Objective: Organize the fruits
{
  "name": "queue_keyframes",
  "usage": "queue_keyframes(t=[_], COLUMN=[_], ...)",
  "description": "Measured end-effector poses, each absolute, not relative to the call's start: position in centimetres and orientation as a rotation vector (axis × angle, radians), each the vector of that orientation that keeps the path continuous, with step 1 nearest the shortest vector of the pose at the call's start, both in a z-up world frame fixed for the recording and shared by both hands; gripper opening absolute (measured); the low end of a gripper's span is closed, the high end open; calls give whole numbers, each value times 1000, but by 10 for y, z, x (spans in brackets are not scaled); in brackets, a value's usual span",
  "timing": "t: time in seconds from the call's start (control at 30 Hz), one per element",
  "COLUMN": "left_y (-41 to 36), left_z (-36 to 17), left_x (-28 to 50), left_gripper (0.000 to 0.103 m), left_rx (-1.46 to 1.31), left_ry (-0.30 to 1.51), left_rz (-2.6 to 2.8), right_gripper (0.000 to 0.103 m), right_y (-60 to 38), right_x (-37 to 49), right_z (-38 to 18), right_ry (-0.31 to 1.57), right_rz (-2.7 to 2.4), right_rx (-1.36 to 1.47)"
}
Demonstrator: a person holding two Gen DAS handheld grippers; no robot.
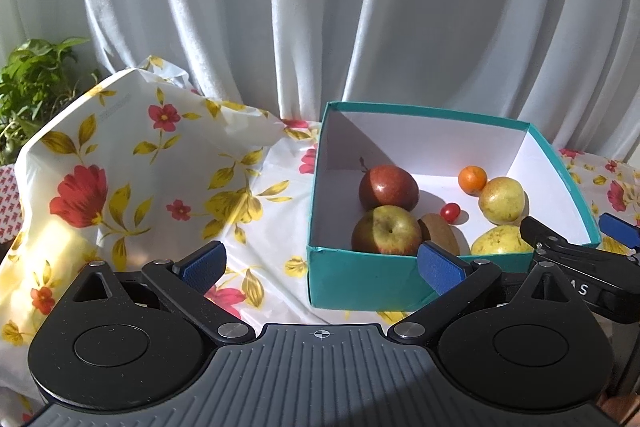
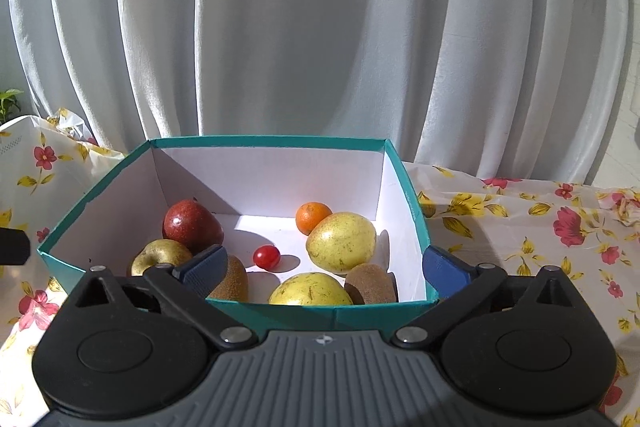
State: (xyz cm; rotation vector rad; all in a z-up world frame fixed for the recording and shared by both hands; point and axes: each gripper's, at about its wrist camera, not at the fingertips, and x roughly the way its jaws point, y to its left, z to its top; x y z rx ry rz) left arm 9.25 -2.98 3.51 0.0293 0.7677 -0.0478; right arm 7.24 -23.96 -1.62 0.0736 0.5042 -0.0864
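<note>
White curtain fills the upper half of both views. Floral cloth covers the table. Floral bag stands crumpled at left of the left-wrist frame; plant at the far left edge behind it.

Teal box, white inside, sits on the cloth: right of centre in the left-wrist frame, centre in the right-wrist frame. Its near wall hides the lower parts of the front fruits.

Box contents, right-wrist count:
- apples, 2: red apple left rear; yellow-red apple just in front, touching it.
- pears, 2: rear pear right of centre; front pear at the near wall.
- kiwis, 2: left kiwi; right kiwi beside the front pear.
- orange, 1, rear, touching the rear pear.
- cherry tomato, 1, centre floor, apart from the rest.

Left gripper: fingers wide apart, nothing between, in front of the box's near left corner. Right gripper: fingers wide apart, empty, straddling the box's near wall; also seen at the right edge of the left-wrist frame.
</note>
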Motion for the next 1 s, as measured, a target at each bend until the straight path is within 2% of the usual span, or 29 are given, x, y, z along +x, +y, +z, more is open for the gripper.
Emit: queue_keyframes(t=[0.2, 1.0], left_y=[-45, -60], left_z=[23, 12], left_x=[108, 114], left_gripper=[103, 103], left_rx=[87, 194], left_ry=[819, 884], left_rz=[-69, -110], right_gripper=[103, 103], right_y=[-231, -216], right_x=[49, 51], right_z=[1, 12], right_ry=[452, 601], right_rz=[-120, -203], right_rx=[21, -69])
